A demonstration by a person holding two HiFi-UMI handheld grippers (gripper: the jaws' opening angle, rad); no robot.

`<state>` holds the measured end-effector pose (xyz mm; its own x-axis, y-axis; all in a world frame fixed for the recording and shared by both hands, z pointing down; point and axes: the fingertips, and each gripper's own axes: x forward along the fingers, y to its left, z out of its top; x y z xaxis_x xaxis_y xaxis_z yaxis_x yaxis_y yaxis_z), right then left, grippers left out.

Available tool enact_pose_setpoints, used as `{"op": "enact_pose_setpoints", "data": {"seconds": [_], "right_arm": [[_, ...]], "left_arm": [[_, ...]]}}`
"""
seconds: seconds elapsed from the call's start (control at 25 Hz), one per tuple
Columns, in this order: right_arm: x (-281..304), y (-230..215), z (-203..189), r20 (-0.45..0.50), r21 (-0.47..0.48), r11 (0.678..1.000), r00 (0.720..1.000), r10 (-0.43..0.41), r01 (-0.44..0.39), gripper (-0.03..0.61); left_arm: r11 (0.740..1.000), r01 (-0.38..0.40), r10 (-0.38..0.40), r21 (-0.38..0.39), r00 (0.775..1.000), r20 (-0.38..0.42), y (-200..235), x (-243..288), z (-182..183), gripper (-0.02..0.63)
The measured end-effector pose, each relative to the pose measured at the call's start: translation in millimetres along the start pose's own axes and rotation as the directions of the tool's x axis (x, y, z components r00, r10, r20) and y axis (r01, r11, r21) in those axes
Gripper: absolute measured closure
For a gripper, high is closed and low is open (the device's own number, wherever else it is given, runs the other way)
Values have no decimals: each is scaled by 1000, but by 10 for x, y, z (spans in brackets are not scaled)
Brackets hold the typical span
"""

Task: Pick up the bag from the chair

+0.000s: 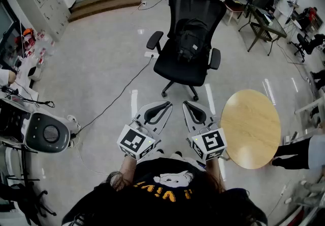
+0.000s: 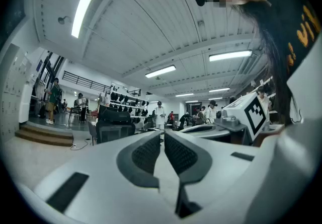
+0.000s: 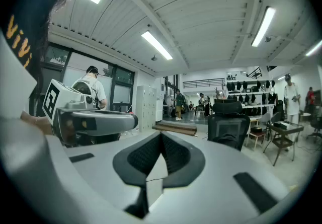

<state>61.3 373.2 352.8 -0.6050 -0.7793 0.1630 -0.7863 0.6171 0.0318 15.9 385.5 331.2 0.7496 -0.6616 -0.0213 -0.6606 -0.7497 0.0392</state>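
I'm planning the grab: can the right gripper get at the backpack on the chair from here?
Probably not yet. The right gripper is shut and well short of the backpack on the chair, with only bare floor between them. Nothing blocks the way; stepping closer and opening should do.

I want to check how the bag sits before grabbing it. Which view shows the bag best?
The head view: the black bag stands on the seat and leans against the back of the chair, seen whole from above. Both gripper views show the chair only small, dark and far off; the bag cannot be made out there.
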Motion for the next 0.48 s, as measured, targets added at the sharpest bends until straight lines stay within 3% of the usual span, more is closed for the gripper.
{"op": "enact_pose_setpoints", "data": {"seconds": [0.48], "right_arm": [[242,218,-56,38,60,998,999,-23,20,575]], "left_arm": [[1000,6,-6,-10,1000,-17,337,-238,-144,583]]}}
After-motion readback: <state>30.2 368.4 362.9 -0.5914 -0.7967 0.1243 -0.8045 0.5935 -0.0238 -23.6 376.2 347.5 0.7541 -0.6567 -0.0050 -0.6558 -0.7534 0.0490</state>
